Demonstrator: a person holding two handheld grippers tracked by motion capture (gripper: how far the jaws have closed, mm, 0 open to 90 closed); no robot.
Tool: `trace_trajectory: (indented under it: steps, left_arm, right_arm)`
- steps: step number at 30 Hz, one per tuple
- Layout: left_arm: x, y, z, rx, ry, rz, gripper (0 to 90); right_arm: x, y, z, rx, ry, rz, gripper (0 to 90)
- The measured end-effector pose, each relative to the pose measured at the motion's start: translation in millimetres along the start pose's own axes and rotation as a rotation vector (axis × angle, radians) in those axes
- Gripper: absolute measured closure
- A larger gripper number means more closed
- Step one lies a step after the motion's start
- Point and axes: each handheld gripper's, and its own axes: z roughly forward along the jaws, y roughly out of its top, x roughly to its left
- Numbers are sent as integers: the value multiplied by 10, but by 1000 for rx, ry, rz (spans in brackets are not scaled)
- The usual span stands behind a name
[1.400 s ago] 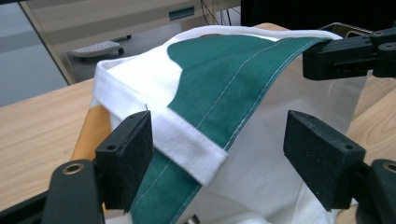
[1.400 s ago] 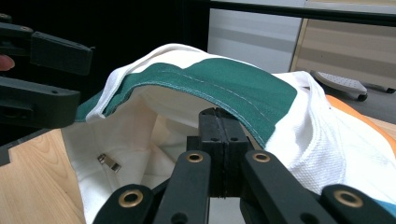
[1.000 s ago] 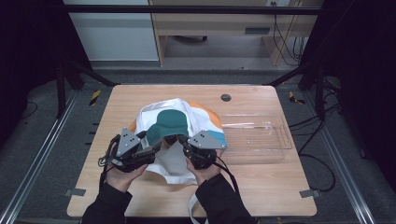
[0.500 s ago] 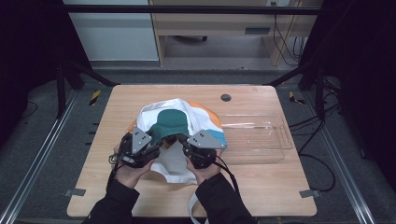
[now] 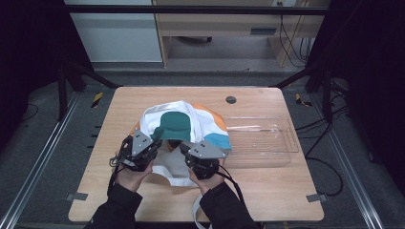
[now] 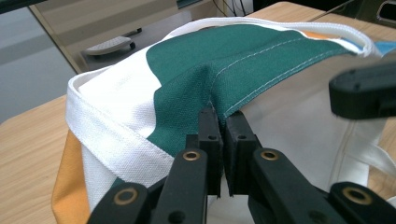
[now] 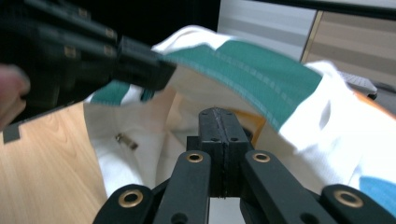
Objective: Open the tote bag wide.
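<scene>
A canvas tote bag (image 5: 184, 131) lies near the middle of the pale wooden table (image 5: 267, 200), its coarse woven cloth in blocks of white, dark green, orange and blue, with a flat white webbing strap running along its rim. To its right, touching the bag's blue corner, sits a shallow clear plastic tray (image 5: 267, 143) with rounded corners. The left gripper (image 6: 222, 122) has its two black ribbed jaws pinched on a fold of the green panel, just beside a line of pale stitching; the cloth rises in a small peak above the jaw tips. The right gripper (image 7: 218, 116) has its jaws pressed together, tips inside the bag's open mouth against the cream lining; whether any cloth lies between them cannot be told. A small metal fitting (image 7: 126, 140) shows on the lining.
</scene>
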Motion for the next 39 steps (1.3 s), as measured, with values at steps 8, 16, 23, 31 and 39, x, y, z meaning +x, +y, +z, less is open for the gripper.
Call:
trace_trajectory:
  steps: [8,16,23,31,39]
  left_arm:
    - [31,-14,-12,-12,-21,-26,871]
    - [31,-11,-19,-17,-22,-30,871]
    - [39,-5,-30,-22,-26,-34,871]
    - [36,0,-38,-27,-26,-40,871]
    - [51,15,-59,-35,-33,-45,872]
  right_arm:
    - [58,-277,103,92,19,0,900]
    - [80,-611,212,197,13,28,900]
    - [96,-827,276,261,9,39,900]
    - [118,-959,313,299,12,45,900]
    - [99,-1012,349,338,5,42,900]
